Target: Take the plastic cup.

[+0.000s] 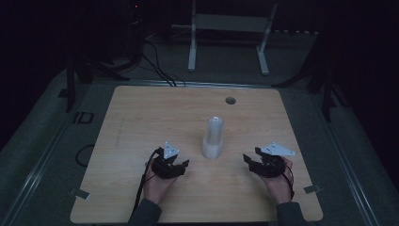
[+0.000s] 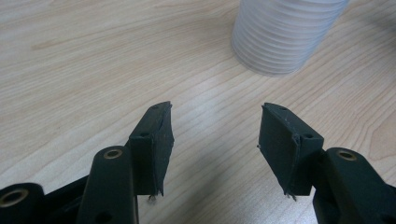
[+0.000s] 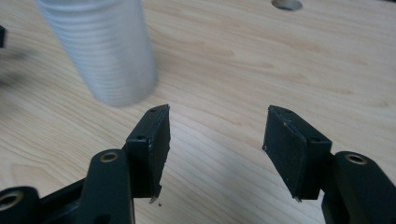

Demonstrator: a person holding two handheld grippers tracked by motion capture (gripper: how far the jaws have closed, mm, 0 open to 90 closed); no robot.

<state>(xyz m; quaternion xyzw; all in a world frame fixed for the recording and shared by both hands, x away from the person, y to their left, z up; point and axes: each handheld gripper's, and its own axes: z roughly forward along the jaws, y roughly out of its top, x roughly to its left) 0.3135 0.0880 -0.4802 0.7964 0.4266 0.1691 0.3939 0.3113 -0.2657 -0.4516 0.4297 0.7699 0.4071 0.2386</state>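
1. Centrally on the wooden surface stands a stack of translucent white cups, a little toward 6 o'clock from the surface's middle.
2. Its long axis runs vertical: the stack stands upright, with a wider ribbed base below and a narrower column rising from it.
3. At 12 o'clock from the stack, near the far edge, a small round hole is cut in the surface.
4. At about 8 o'clock from the stack, the left gripper lies low over the surface, held in the person's left hand, whose forearm comes in from 6 o'clock.
5. Its jaws stand wide apart with nothing between them, and they point toward 2 o'clock; in the left gripper view the stack's ribbed base shows ahead at 1 o'clock, apart from the jaws.
6. At about 4 o'clock from the stack, the right gripper is held the same way in the right hand, with its jaws pointing toward 10 o'clock.
7. Its jaws are also spread wide and empty; in the right gripper view the stack rises at 11 o'clock, clear of the jaws, with the hole at 1 o'clock.
8. Both grippers sit near the stack, one on each side, touching nothing but the hands that hold them.
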